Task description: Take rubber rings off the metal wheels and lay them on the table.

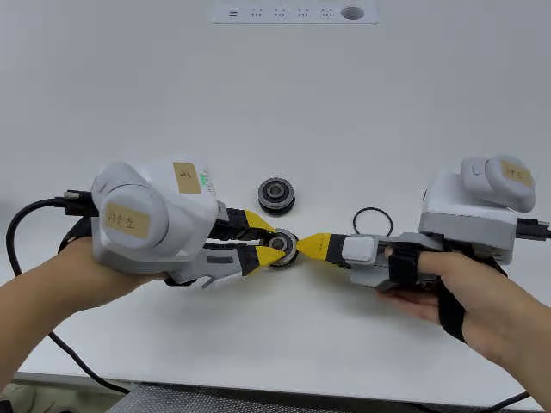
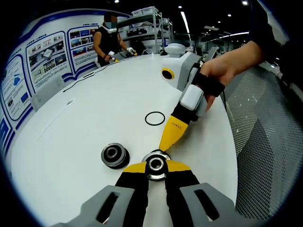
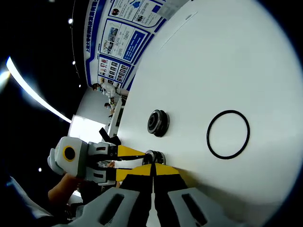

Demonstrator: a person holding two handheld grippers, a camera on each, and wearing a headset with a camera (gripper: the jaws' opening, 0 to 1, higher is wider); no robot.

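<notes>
On the white tabletop (image 1: 172,103) the left gripper (image 1: 269,243) comes in from the left, and its yellow-tipped jaws are clenched on a small metal wheel (image 1: 284,246), one tip on each side of it. From its own view the same wheel (image 2: 156,165) sits right between the two tips, its shiny hub facing the camera. The right gripper (image 1: 308,246) reaches in from the opposite side with its jaws pressed together, their yellow point touching the wheel's rim. Whether any rubber is caught between them I cannot tell. In the right gripper view the clenched tips meet just below that wheel (image 3: 154,157), with the left gripper (image 3: 137,155) beyond it.

A second wheel (image 1: 276,194) lies flat just behind the held one, apart from both grippers. A thin black rubber ring (image 1: 373,222) lies loose on the tabletop beside the right gripper, on its far side. A white power strip (image 1: 293,12) sits at the far edge
</notes>
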